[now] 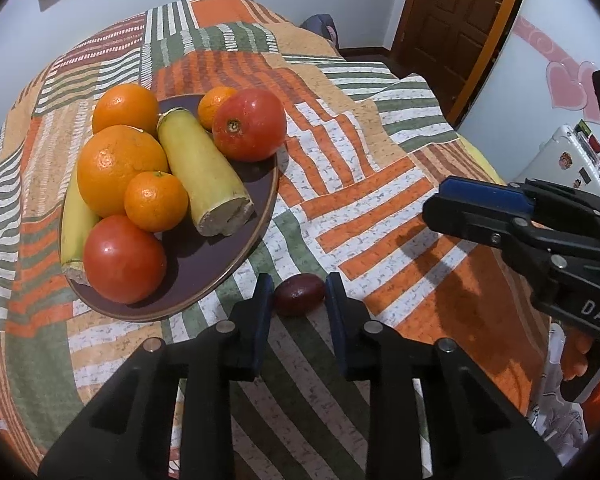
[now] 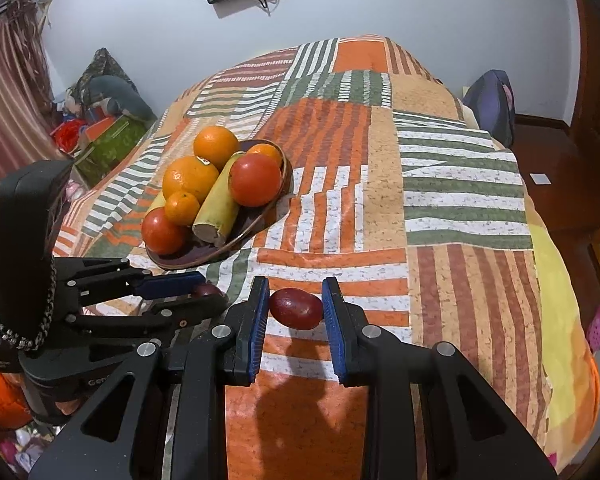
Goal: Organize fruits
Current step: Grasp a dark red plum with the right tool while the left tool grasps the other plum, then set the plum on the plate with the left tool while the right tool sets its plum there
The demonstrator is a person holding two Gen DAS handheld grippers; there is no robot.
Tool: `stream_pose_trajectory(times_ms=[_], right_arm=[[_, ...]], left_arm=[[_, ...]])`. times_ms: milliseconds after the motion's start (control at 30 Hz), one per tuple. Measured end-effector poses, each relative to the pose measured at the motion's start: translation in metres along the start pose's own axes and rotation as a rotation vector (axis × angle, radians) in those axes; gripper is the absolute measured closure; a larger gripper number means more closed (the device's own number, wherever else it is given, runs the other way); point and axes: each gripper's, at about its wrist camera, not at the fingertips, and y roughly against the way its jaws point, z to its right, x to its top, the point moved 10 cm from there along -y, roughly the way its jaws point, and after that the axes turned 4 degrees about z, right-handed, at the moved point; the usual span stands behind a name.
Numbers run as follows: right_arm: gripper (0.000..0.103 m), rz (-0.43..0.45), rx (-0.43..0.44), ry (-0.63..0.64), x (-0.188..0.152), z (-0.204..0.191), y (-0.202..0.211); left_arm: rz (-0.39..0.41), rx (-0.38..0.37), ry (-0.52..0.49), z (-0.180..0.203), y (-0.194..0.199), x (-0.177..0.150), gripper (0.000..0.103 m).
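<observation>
A dark brown oval plate [image 1: 204, 276] on the patchwork bedspread holds oranges [image 1: 120, 168], tomatoes [image 1: 124, 260] and yellow-green bananas [image 1: 204, 172]; it also shows in the right wrist view [image 2: 204, 258]. My left gripper [image 1: 300, 296] brackets a small dark red fruit [image 1: 300, 294] lying on the cloth just right of the plate; the pads look close to it, touch unclear. My right gripper [image 2: 296, 308] brackets another dark red fruit [image 2: 296, 308], which appears lifted above the bedspread. In the right wrist view the left gripper [image 2: 204, 294] is at the left with its fruit [image 2: 208, 290] between its tips.
The bed fills most of both views. A wooden door [image 1: 460, 20] and a white appliance [image 1: 560, 160] stand to the right. Boxes and clutter [image 2: 104, 136] lie on the floor at the left; a bag [image 2: 492, 100] sits at the bed's far corner.
</observation>
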Motion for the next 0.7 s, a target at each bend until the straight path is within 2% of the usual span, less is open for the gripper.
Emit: stream_pose_trajectory(times_ms=[233, 500, 700], right_arm=[[0.078, 0.007, 0.013, 0.026, 0.007, -0.012, -0.003], [0.078, 0.029, 0.058, 0.076, 0.023, -0.043, -0.014], [0.078, 0.046, 0.091, 0.117, 0.039, -0.065, -0.029]], left_arm=[[0.062, 0.005, 0.031, -0.013, 0.027, 0.010, 0.076], [0.151, 0.076, 0.095, -0.058, 0.062, 0.027, 0.076], [0.178, 0.116, 0.156, -0.095, 0.069, 0.036, 0.076]])
